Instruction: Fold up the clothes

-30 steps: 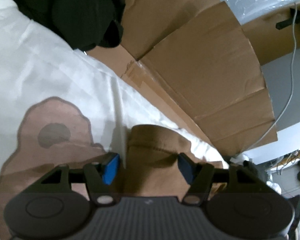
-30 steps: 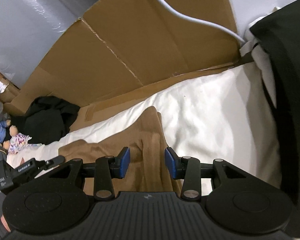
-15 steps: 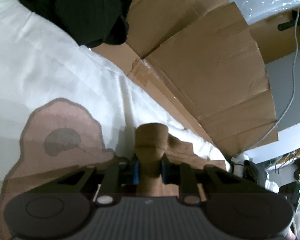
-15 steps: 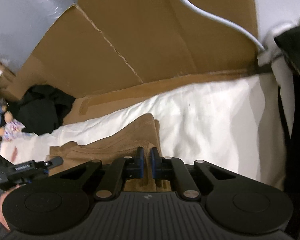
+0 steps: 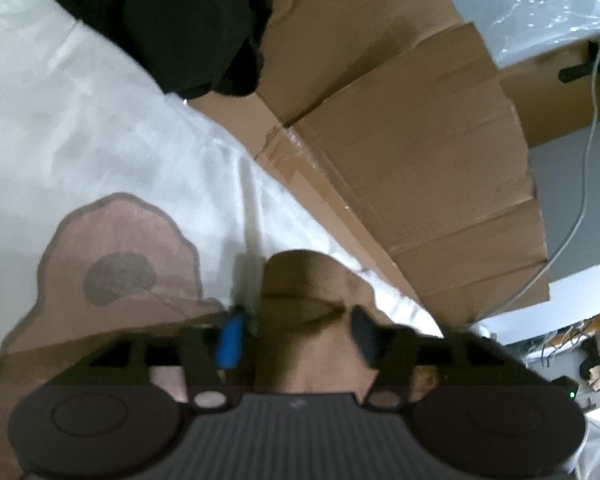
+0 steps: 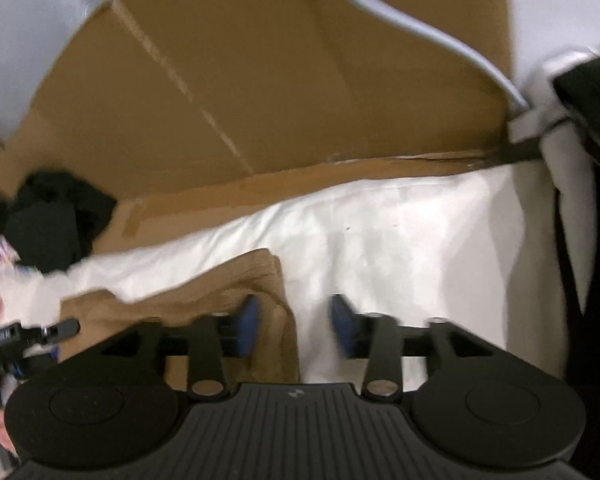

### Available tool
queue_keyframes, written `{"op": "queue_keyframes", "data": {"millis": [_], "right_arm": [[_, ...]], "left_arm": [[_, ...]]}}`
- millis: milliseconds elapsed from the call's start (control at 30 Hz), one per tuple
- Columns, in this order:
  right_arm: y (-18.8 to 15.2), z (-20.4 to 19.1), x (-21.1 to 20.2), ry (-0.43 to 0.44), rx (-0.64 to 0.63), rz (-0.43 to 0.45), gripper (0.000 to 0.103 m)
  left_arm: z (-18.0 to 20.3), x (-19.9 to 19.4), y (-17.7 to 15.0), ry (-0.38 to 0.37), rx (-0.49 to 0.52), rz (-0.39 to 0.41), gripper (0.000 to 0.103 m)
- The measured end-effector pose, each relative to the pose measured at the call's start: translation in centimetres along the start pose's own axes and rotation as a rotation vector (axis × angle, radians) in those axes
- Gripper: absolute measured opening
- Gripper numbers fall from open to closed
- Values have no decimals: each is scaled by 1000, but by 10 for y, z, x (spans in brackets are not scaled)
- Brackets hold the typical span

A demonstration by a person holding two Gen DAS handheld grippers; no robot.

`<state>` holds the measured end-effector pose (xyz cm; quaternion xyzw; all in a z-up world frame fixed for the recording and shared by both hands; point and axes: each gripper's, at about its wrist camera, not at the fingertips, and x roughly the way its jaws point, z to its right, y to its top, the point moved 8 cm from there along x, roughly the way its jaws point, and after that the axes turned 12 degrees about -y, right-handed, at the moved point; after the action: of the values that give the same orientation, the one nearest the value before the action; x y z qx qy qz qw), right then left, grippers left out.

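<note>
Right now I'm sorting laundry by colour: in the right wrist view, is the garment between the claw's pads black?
No, the garment by the right claw is tan; it lies on a white sheet.

The soft tan-brown knitted garment (image 5: pixel 312 312) lies on a plain white bed sheet (image 5: pixel 100 128) that carries one pinkish-brown cloud-shaped print with a darker grey-brown blot inside it (image 5: pixel 120 276). Behind it stand flat brown cardboard sheets (image 5: pixel 420 168) with paler crease lines, a crumpled black garment (image 5: pixel 172 20) at the sheet's far edge, a thin pale grey cable (image 5: pixel 580 184) and a silvery-grey wrapped surface (image 5: pixel 532 0). The fingers (image 5: pixel 230 340) of both black plastic tools wear bright blue pads, and the tools' bodies are matt black with fine ribbing.
</note>
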<state>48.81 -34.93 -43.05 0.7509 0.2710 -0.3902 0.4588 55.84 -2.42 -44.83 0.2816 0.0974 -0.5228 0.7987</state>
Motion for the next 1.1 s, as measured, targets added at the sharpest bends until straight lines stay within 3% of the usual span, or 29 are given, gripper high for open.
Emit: {"op": "queue_keyframes", "data": {"millis": [233,433,567,733,933,1100], "right_arm": [[-11,5,-34,35,-29,-2,62],[-44,-2,-57,54,-95,-50,62],[-66,-3,-71,57,-123,-54,69],[-87,-2,-81,43,-144,-64,69],[-108,2,-93,9,-162,-80,69],[-133,14,-98,-49,-147,-109,69]], "left_arm": [[11,-29,-13,63,22,-2,73],[20,-56,-43,84,41,-31,73],[25,-70,-66,92,38,-48,73],[31,-85,-85,99,36,-54,73],[38,-88,-110,130,54,-118,73],[32,-87,-139,209,68,-167,73]]}}
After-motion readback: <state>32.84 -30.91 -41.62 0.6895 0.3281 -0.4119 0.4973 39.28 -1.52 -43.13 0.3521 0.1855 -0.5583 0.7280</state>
